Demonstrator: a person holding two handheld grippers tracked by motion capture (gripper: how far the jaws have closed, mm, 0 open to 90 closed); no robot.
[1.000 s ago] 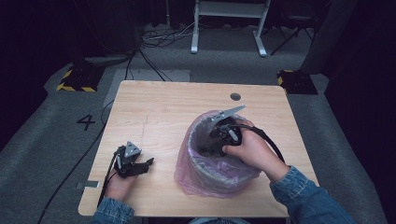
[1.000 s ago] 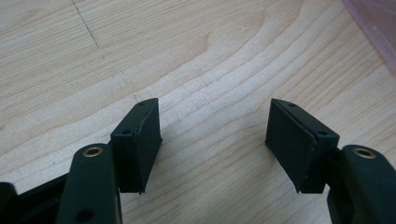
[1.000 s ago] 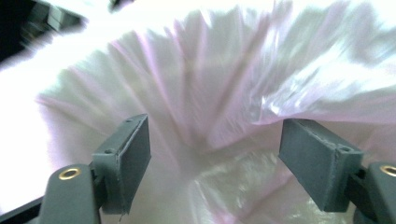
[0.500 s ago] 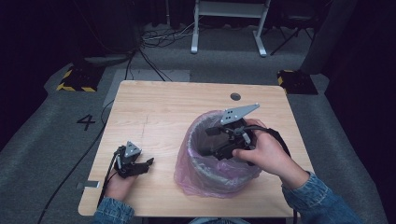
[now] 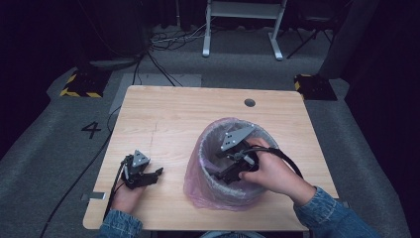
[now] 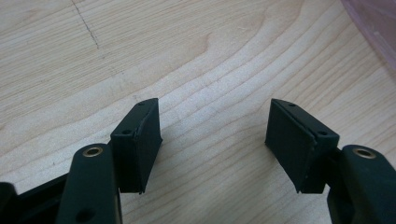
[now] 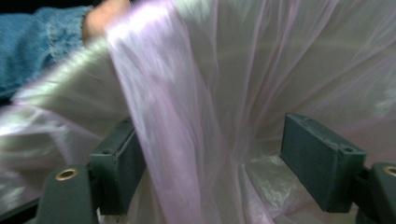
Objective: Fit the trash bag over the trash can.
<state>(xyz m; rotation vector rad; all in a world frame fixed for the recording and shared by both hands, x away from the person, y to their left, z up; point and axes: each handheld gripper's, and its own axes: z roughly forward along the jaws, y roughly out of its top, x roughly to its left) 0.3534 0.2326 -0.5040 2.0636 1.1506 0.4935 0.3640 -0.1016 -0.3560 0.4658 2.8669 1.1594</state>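
Dark recording studio: hazard-taped floor weights (image 5: 79, 85), cables (image 5: 163, 42).

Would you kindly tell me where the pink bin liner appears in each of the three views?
High view: the pink bin liner drapes the bin right of centre.
Left gripper view: a pink sliver at the top right corner.
Right gripper view: its folds hang between the jaws.
Shared landmark: the wooden table.

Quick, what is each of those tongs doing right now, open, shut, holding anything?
Left tongs: open, nothing between the jaws, over the bare table.
Right tongs: open, down inside the bin; a fold of the pink bag hangs between the jaws, not clamped.
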